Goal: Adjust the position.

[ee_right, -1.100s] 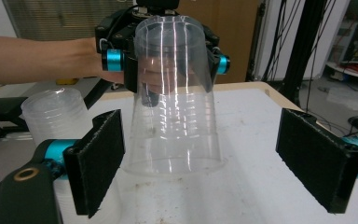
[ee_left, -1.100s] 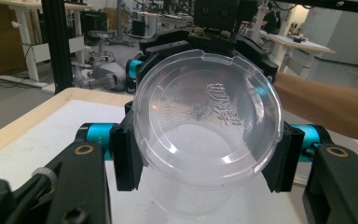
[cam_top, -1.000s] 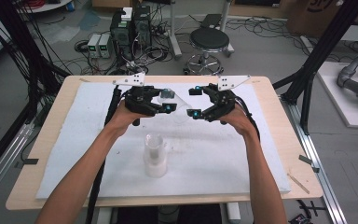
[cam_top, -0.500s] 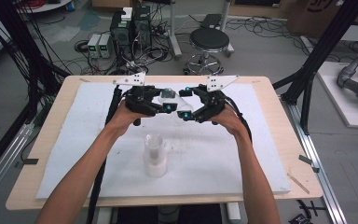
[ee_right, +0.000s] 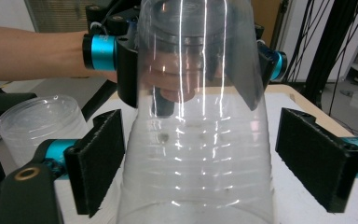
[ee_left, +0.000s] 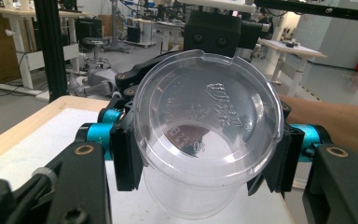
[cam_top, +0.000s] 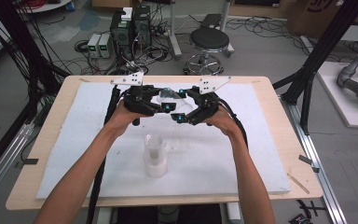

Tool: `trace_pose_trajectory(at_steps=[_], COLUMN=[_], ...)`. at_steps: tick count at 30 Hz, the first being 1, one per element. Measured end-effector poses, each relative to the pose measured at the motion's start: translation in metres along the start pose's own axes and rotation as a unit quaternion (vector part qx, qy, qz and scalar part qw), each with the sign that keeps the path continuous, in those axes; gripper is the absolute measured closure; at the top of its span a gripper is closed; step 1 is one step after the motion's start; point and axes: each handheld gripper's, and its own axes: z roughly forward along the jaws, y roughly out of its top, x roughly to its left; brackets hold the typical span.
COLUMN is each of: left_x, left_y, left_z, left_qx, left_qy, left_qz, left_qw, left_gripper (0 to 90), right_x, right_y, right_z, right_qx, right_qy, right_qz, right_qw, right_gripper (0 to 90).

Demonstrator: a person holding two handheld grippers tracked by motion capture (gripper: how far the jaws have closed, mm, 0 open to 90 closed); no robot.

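1 clear cup (ee_left: 205, 140) in left tongs (cam_top: 164, 105); 1 cup stack (cam_top: 154, 156) on table.

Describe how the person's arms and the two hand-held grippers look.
Both forearms are bare, no sleeves. Each hand-held gripper, left and right, has a black body, teal cylinders at the jaws, flat black textured pads and a white three-cornered plate with dark dots. Black cables trail back.

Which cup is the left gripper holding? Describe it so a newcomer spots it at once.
On the white foam mat covering the wooden table, look to the far middle, where the two grippers meet. The clear plastic cup is held above the mat, on its side, in the left gripper. The stack of cups nearer the person stands upright on the mat.
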Motion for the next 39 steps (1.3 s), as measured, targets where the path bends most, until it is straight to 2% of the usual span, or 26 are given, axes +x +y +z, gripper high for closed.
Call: trace_pose_trajectory(at_steps=[5, 7, 11, 15, 16, 17, 19, 20, 22, 24, 28, 31, 33, 35, 37, 38, 39], left_x=[0.001, 0.001, 0.001, 0.001, 0.001, 0.000, 0.001, 0.002, 0.003, 0.002, 0.001, 0.000, -0.001, -0.002, -0.003, -0.003, -0.003], left_y=[0.000, 0.000, 0.000, 0.000, 0.000, 0.000, -0.001, -0.001, -0.002, -0.001, 0.000, 0.000, 0.001, 0.005, 0.009, 0.011, 0.013], left_z=[-0.002, -0.003, -0.004, -0.004, -0.004, -0.003, -0.002, -0.002, -0.003, -0.004, -0.005, -0.007, -0.009, -0.011, -0.012, -0.012, -0.013], left_qx=[-0.005, -0.004, -0.004, -0.002, 0.001, 0.005, 0.011, 0.015, 0.020, 0.018, 0.018, 0.028, 0.042, 0.086, 0.138, 0.151, 0.170], left_qy=[0.000, 0.000, 0.004, 0.001, 0.002, 0.014, 0.031, 0.035, 0.037, 0.031, 0.034, 0.038, 0.040, 0.037, 0.038, 0.037, 0.035], left_qz=[0.000, -0.001, -0.001, 0.001, 0.005, 0.004, -0.010, -0.018, -0.020, -0.018, -0.013, -0.011, -0.005, 0.009, 0.018, 0.019, 0.019], left_qw=[1.0000, 1.0000, 1.0000, 1.0000, 1.0000, 0.9999, 0.9994, 0.9991, 0.9989, 0.9992, 0.9992, 0.9988, 0.9983, 0.9955, 0.9896, 0.9877, 0.9847], left_gripper=[41.4, 41.4, 41.5, 41.2, 39.2, 32.9, 12.7, 7.9, 6.7, 6.7, 6.8, 6.8, 7.2, 10.3, 10.7, 10.7, 10.7], right_x=[0.000, 0.000, 0.000, 0.001, 0.002, 0.002, 0.002, 0.002, 0.003, 0.002, 0.001, 0.002, 0.003, 0.004, 0.006, 0.006, 0.007], right_y=[-0.001, -0.002, -0.001, 0.000, 0.000, 0.000, 0.000, 0.000, 0.000, 0.000, 0.000, 0.000, 0.000, 0.000, -0.002, -0.002, -0.003], right_z=[0.001, 0.001, 0.001, 0.000, 0.000, 0.000, -0.001, -0.001, -0.001, -0.002, -0.002, -0.002, -0.004, -0.005, -0.006, -0.007, -0.007], right_qx=[0.012, 0.014, 0.012, 0.017, 0.021, 0.020, 0.021, 0.022, 0.026, 0.029, 0.029, 0.032, 0.046, 0.073, 0.107, 0.122, 0.134], right_qy=[0.005, 0.004, 0.005, 0.007, 0.009, 0.010, 0.009, 0.009, 0.006, 0.006, 0.001, 0.000, -0.003, -0.017, -0.021, -0.021, -0.020], right_qz=[-0.003, 0.002, -0.010, -0.014, -0.009, -0.011, -0.011, -0.012, -0.008, -0.010, -0.017, -0.018, -0.014, -0.022, -0.025, -0.024, -0.024], right_qw=[0.9999, 0.9999, 0.9999, 0.9997, 0.9997, 0.9997, 0.9997, 0.9996, 0.9996, 0.9995, 0.9994, 0.9993, 0.9988, 0.9970, 0.9938, 0.9921, 0.9906], right_gripper=[19.4, 20.2, 29.2, 32.7, 33.6, 33.7, 33.7, 33.7, 33.7, 33.7, 33.4, 33.4, 33.9, 34.2, 34.3, 34.5, 34.6])
